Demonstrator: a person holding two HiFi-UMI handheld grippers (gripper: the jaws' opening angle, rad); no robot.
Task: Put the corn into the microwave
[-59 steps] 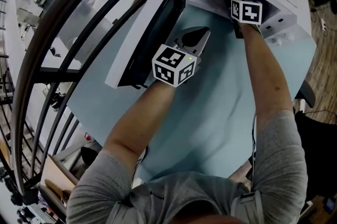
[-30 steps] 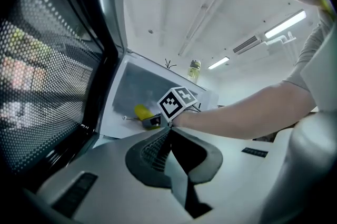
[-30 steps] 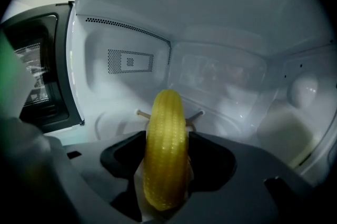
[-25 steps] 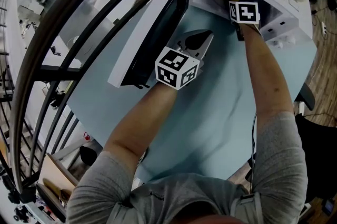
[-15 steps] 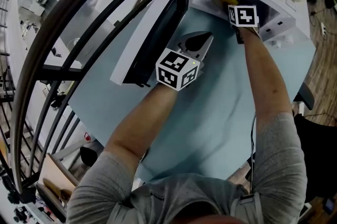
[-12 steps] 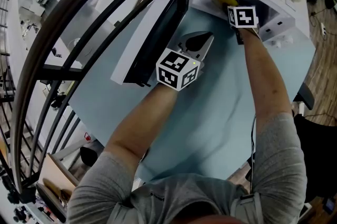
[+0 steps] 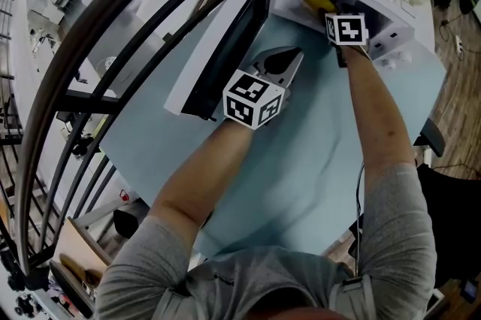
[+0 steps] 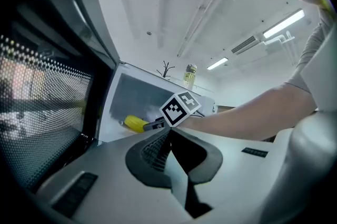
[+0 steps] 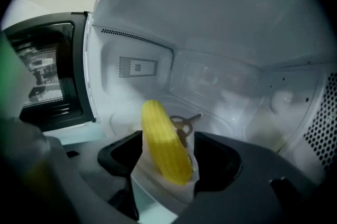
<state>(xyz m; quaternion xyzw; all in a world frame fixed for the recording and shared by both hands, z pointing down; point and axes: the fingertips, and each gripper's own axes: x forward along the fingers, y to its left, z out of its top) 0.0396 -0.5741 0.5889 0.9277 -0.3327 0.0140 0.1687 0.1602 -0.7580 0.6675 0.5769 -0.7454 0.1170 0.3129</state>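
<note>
Release step: our right tongs [image 9: 167, 165] were just opening wide, corn [image 9: 160, 139] between, inside microwave [image 9: 221, 86]; left tongs [image 8: 169, 133] closed, empty. Next needed straight pull-back.

Pale blue desk [image 7: 301, 168], wood-plank floor [image 7: 460, 93] on the right, dark curved metal rails [image 7: 71, 48] left, strip lights [image 8: 284, 22] lit on white ceiling [image 8: 158, 2].
</note>
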